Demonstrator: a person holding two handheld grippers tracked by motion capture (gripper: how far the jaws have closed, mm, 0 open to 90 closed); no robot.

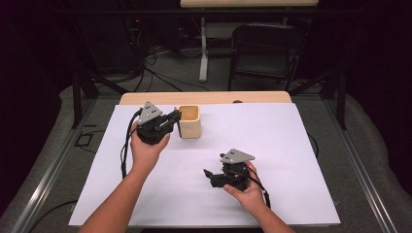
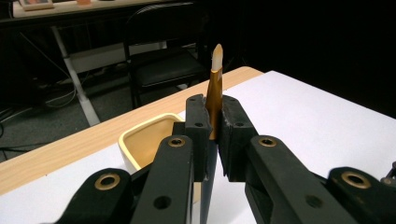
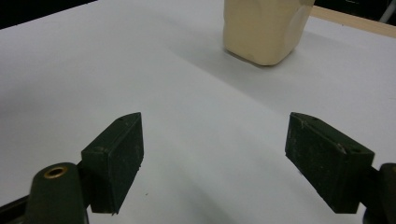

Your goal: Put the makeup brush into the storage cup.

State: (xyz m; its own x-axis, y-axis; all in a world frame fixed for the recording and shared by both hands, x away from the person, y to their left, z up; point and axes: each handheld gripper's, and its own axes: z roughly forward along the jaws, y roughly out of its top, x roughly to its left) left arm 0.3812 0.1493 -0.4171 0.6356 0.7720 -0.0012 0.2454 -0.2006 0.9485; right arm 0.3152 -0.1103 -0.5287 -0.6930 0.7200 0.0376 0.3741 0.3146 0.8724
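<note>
- Left gripper [image 2: 214,135] is clamped on a brush [image 2: 215,93], just beside the cup [image 2: 140,140]; dropping it in remains.
- Right gripper [image 3: 215,158] sits apart, jaws wide, empty.

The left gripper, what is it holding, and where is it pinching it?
The left gripper pinches a brush by its gold metal collar, just below the pale tip. The right gripper is open, holding nothing.

On the table [image 1: 291,194] the cream cup [image 1: 189,122] was the one standing obstacle, with the left gripper [image 1: 176,116] crowded against its near-left rim. White sheet lay bare between the right gripper [image 1: 210,175] and that cup, and across the whole right side.
</note>
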